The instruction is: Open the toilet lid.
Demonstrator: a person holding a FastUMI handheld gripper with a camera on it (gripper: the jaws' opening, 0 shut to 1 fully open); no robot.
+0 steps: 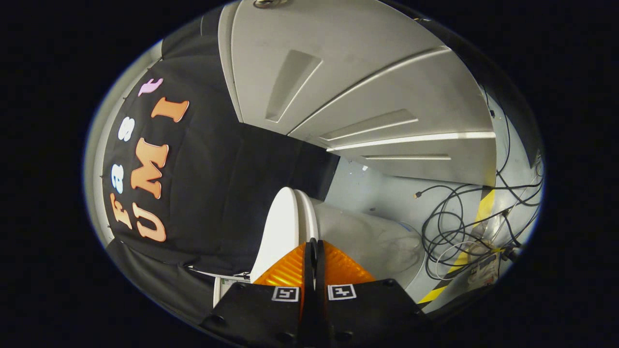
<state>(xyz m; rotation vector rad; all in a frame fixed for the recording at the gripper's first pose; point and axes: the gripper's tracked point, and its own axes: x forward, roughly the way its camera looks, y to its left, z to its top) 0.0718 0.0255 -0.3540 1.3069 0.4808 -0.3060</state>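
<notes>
Pointing forward, the hand-held gripper [313, 244] has its ridged fingers pressed together, holding nothing — just beyond them, at lower centre, stands the smooth, rounded toilet lid [283, 227], raised; tangled cables [449, 227] lie right.

no readable text, coded markers on gripper [313, 244]

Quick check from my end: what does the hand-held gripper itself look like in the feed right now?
The hand-held gripper has two ribbed, wedge-shaped fingers closed together, tapering forward. Each sits on a black block mount carrying a small square black-and-white marker, with screw holes near the corners.
</notes>
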